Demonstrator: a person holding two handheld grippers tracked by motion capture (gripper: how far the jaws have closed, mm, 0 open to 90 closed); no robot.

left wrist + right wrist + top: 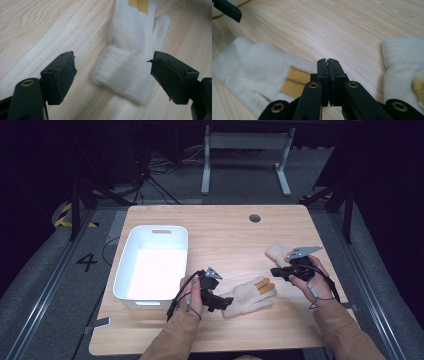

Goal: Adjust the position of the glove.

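A cream knitted glove (248, 296) with mustard fingertips lies on the wooden table (225, 240), cuff toward my left gripper (223, 303). In the left gripper view the jaws stand wide open on either side of the glove's cuff (125, 80), just short of it. A second cream glove (277, 253) lies to the right, partly hidden by my right gripper (274, 271). The right gripper (328, 62) is shut with nothing between its jaws, hovering between the first glove (259, 67) and the second glove (404, 67).
A white plastic bin (152, 266) stands empty at the left of the table. A round cable hole (254, 218) sits near the far edge. Beyond the table are a desk frame's white legs (245, 160) and cables on the floor.
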